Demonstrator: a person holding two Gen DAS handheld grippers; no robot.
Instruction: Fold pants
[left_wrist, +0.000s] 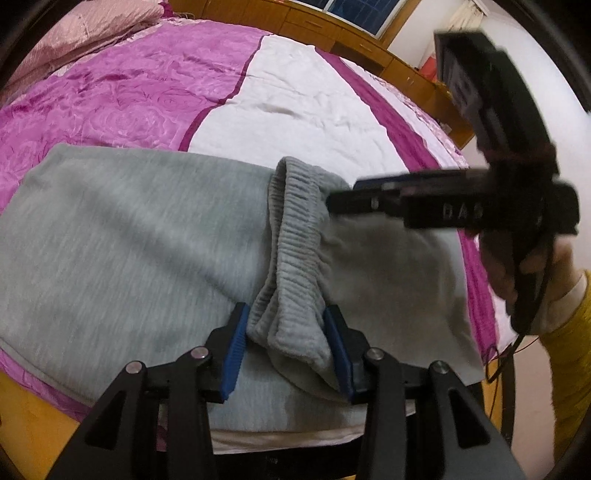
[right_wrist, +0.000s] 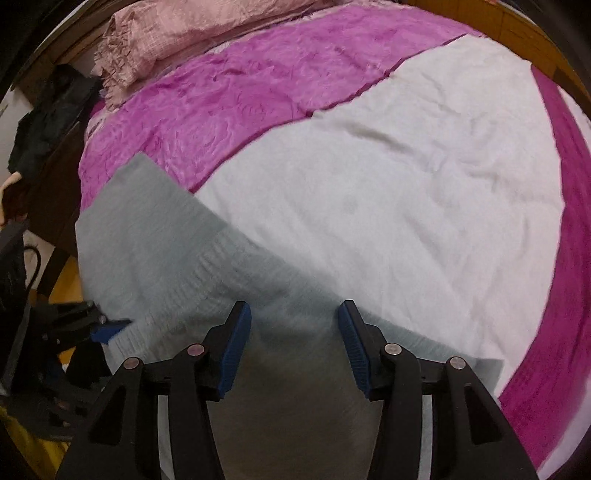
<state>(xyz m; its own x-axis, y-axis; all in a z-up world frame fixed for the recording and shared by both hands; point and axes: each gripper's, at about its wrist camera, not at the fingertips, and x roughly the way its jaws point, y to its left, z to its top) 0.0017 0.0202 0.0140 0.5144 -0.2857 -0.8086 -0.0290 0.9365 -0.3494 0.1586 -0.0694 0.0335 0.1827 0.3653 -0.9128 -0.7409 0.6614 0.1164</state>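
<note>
— Grey knit pants (left_wrist: 122, 236) lie folded across the near edge of the bed, on a quilt (left_wrist: 295, 110) with a white middle panel and magenta bands either side.

— Where's the ribbed waistband (left_wrist: 295, 229)?

— It runs as a raised ridge across the fabric, from the far side down toward the left gripper (left_wrist: 288, 354). Its near end sits right between that gripper's blue pads (left_wrist: 234, 350).

— Is the claw clamped on it?

— The right-hand pad seems to touch the band, the left-hand one stands just beside it. The jaws are about half apart; I cannot tell whether they press.

— And the other one?

— The right gripper (right_wrist: 295, 347) points down over the far-right part of the pants. Its jaws stand apart and only flat grey cloth lies below the gap, nothing pinched. In the left wrist view it shows from the side, blurred, its tips at the far end of the waistband, with a hand (left_wrist: 517, 273) in a mustard sleeve (left_wrist: 569, 369) behind it.

— Anything else on the bed?

— A crinkled pink cover (right_wrist: 177, 40) at the far end.
</note>
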